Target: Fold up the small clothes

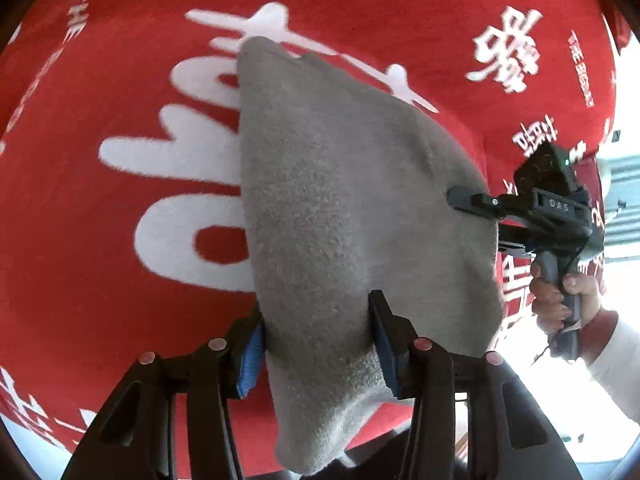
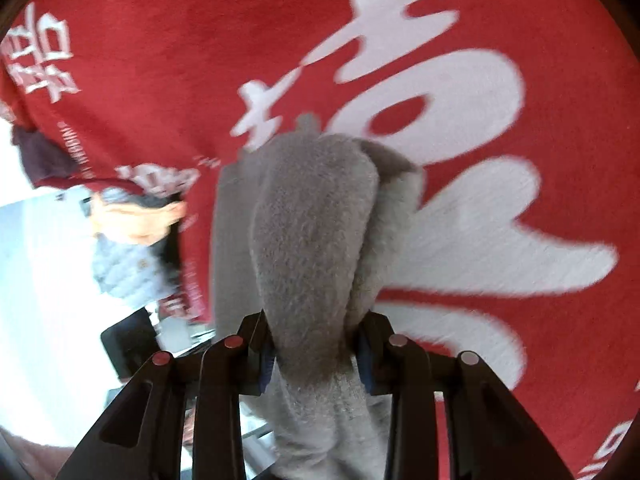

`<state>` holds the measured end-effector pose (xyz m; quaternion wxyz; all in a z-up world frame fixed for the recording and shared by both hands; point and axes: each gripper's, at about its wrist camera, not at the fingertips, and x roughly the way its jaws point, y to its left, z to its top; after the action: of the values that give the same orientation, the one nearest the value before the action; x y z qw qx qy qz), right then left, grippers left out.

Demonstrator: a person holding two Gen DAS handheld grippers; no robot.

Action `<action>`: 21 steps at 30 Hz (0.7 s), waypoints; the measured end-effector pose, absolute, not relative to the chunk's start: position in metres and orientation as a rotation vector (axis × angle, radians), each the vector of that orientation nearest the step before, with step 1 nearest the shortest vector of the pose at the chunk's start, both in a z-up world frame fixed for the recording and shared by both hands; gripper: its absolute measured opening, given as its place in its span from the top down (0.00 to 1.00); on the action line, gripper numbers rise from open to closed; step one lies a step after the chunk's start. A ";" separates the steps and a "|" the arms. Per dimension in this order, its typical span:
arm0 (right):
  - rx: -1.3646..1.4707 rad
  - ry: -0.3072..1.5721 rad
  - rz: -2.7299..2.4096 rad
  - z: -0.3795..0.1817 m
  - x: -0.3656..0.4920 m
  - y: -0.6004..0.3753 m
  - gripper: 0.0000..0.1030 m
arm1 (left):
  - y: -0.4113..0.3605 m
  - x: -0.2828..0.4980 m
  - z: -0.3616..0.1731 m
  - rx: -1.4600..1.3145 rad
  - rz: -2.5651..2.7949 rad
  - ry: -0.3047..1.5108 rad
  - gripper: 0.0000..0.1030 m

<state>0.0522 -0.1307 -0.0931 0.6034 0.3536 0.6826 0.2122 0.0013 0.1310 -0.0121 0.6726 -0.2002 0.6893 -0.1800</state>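
Note:
A small grey fleece garment (image 1: 344, 208) hangs stretched above a red cloth with white characters (image 1: 120, 184). My left gripper (image 1: 320, 344) is shut on its near edge, blue pads pressing the fabric on both sides. My right gripper (image 1: 468, 200) shows at the right of the left wrist view, held in a hand, gripping the garment's far right edge. In the right wrist view the right gripper (image 2: 316, 356) is shut on a bunched fold of the same garment (image 2: 316, 232), which hangs ahead of the fingers over the red cloth (image 2: 160, 60).
The red cloth covers the whole work surface. Its edge runs along the right of the left wrist view, with a bright white area (image 1: 624, 92) beyond. A person in a dark red cap (image 2: 120, 208) is at the left of the right wrist view.

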 end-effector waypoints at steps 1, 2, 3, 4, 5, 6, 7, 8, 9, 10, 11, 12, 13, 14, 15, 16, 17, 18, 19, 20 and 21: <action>0.793 1.590 0.462 -0.096 0.054 -0.133 0.58 | 0.133 0.001 -0.013 -0.455 -0.396 1.548 0.45; 0.746 1.593 0.432 -0.095 0.055 -0.137 0.54 | 0.135 0.001 -0.013 -0.447 -0.388 1.545 0.43; 0.708 1.591 0.418 -0.093 0.055 -0.138 0.47 | 0.138 0.000 -0.012 -0.429 -0.371 1.543 0.37; 0.666 1.587 0.397 -0.087 0.055 -0.139 0.43 | 0.139 -0.002 -0.010 -0.419 -0.357 1.541 0.35; 0.642 1.580 0.382 -0.080 0.054 -0.140 0.43 | 0.140 -0.003 -0.008 -0.418 -0.345 1.540 0.35; 0.627 1.571 0.370 -0.071 0.049 -0.142 0.43 | 0.143 -0.004 -0.005 -0.420 -0.333 1.545 0.35; 0.620 1.565 0.365 -0.065 0.047 -0.144 0.43 | 0.144 -0.005 -0.002 -0.415 -0.322 1.548 0.35; 0.618 1.556 0.371 -0.055 0.040 -0.145 0.43 | 0.144 -0.005 0.000 -0.405 -0.314 1.547 0.35; 0.629 1.545 0.388 -0.044 0.031 -0.146 0.43 | 0.145 -0.005 0.005 -0.392 -0.307 1.541 0.35; 0.640 1.540 0.404 -0.039 0.025 -0.150 0.43 | 0.147 -0.007 0.011 -0.369 -0.300 1.531 0.35; 0.663 1.535 0.434 -0.031 0.014 -0.149 0.43 | 0.147 -0.009 0.015 -0.350 -0.294 1.525 0.35; 0.689 1.537 0.462 -0.024 0.003 -0.146 0.43 | 0.148 -0.011 0.020 -0.332 -0.289 1.520 0.35; 0.704 1.543 0.476 -0.022 -0.006 -0.146 0.44 | 0.148 -0.011 0.022 -0.321 -0.285 1.517 0.35; 0.729 1.558 0.492 -0.022 -0.016 -0.143 0.45 | 0.148 -0.012 0.024 -0.307 -0.280 1.515 0.35; 0.753 1.574 0.496 -0.025 -0.023 -0.139 0.46 | 0.148 -0.013 0.024 -0.297 -0.279 1.517 0.35; 0.768 1.587 0.496 -0.029 -0.028 -0.134 0.52 | 0.146 -0.014 0.024 -0.290 -0.277 1.520 0.35; 0.769 1.599 0.489 -0.034 -0.031 -0.129 0.59 | 0.145 -0.015 0.023 -0.278 -0.276 1.525 0.35; 0.755 1.610 0.477 -0.039 -0.032 -0.124 0.83 | 0.141 -0.017 0.020 -0.255 -0.272 1.534 0.35; 0.723 1.614 0.452 -0.045 -0.031 -0.117 0.93 | 0.138 -0.019 0.018 -0.232 -0.272 1.538 0.35; 0.707 1.607 0.436 -0.048 -0.032 -0.115 0.93 | 0.134 -0.022 0.016 -0.199 -0.274 1.534 0.35; 0.686 1.601 0.416 -0.052 -0.033 -0.116 0.93 | 0.132 -0.025 0.014 -0.172 -0.271 1.526 0.35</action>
<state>-0.0333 -0.1160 -0.0517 0.6253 0.2988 0.6978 0.1812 -0.0248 0.1318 0.0143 0.7112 -0.0774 0.6880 -0.1222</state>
